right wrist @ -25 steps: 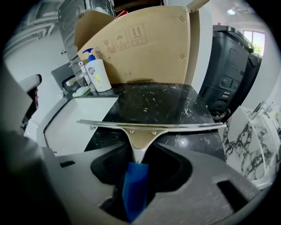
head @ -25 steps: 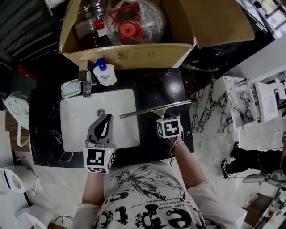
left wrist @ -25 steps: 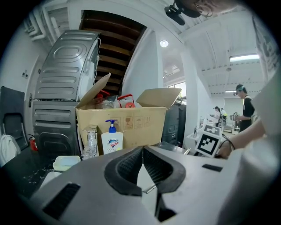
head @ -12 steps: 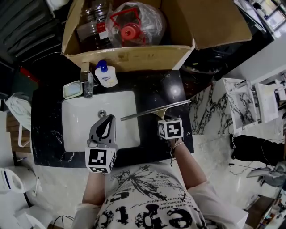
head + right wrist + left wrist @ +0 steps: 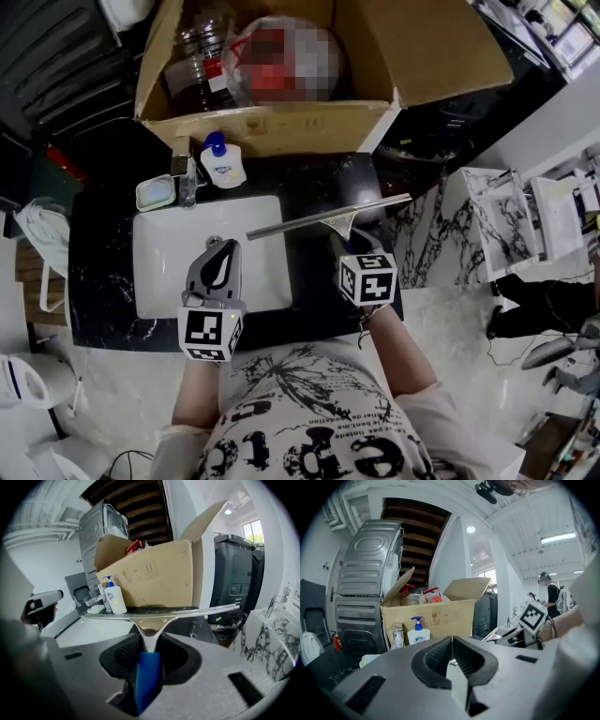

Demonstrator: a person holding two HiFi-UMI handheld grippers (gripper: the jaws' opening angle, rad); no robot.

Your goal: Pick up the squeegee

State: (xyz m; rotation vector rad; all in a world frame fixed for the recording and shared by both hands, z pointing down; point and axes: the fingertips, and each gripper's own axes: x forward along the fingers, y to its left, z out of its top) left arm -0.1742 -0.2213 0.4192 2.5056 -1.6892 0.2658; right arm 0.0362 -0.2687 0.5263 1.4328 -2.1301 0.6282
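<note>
1. Right gripper (image 5: 345, 242), seen from the head view, was clamped on the squeegee (image 5: 328, 217), its jaws closed around the handle. The squeegee was a long, thin metal bar that ran on a slant from over the right edge of the white sink (image 5: 169, 281) to over the right part of the black countertop (image 5: 328, 178). A short, tapered neck led from the bar back to the gripper. The left gripper (image 5: 228, 246) hung over the sink basin with its jaws drawn together and nothing in them. Behind the sink stood a faucet (image 5: 187, 173), a white pump bottle (image 5: 221, 161) and a pale soap dish (image 5: 155, 192). An open cardboard box (image 5: 281, 127) sat just behind them.

2. In the left gripper view, the left gripper (image 5: 451, 641) had its dark ribbed pads meeting at the tips, empty. Beyond it were the cardboard box (image 5: 436, 616) and the pump bottle (image 5: 418, 632). The right gripper's marker cube showed at the right.

3. In the right gripper view, the right gripper (image 5: 149, 644) pinched the squeegee (image 5: 150, 623) from both sides. The handle was bright blue and lay between the pads. A shiny, triangular metal neck rose from it, fixed with two small rivets to the bar. The bar stretched wide across the view, nearly level, held up off the countertop (image 5: 187, 627). The box (image 5: 150, 578) and the bottle (image 5: 114, 597) stood behind it.
</note>
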